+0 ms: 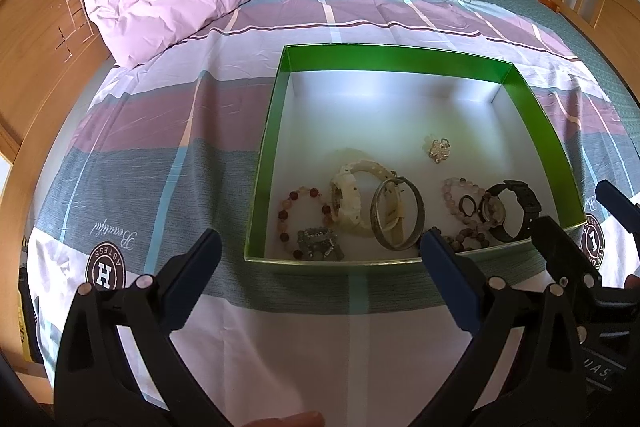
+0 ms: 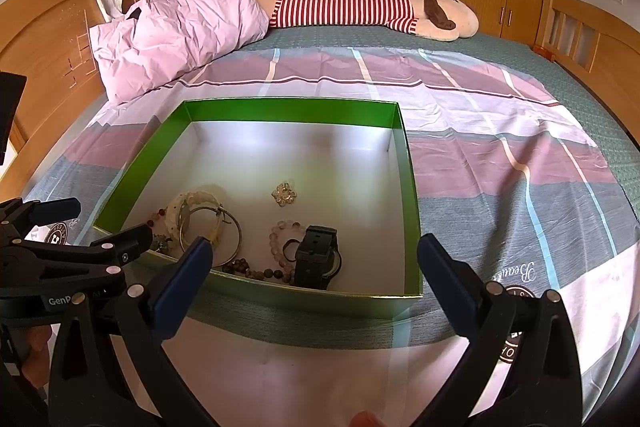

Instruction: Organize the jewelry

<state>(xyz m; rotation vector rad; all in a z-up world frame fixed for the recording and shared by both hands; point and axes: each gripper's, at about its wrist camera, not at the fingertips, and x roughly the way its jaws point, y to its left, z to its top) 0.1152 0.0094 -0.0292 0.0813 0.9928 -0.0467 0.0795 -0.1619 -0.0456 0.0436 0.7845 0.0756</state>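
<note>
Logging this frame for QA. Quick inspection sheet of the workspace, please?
Surface: bed sheet, striped, flat.
Job's things: green box open on the sheet; inside, near its front wall, black watch, white watch, metal bangle, bead bracelets, small crystal charm.
Clutter: pink pillow, striped plush toy at the far side.
Grippers: left gripper and right gripper both open, empty, in front of the box.
Cables: nothing seen.
Surroundings: wooden headboard and cabinets.

A bed [image 2: 460, 43] carries a striped sheet [image 2: 500, 155]; on it sit a green box [image 2: 280, 111], a pink pillow [image 2: 180, 31], and a striped plush toy [image 2: 360, 7] along the far edge.
</note>
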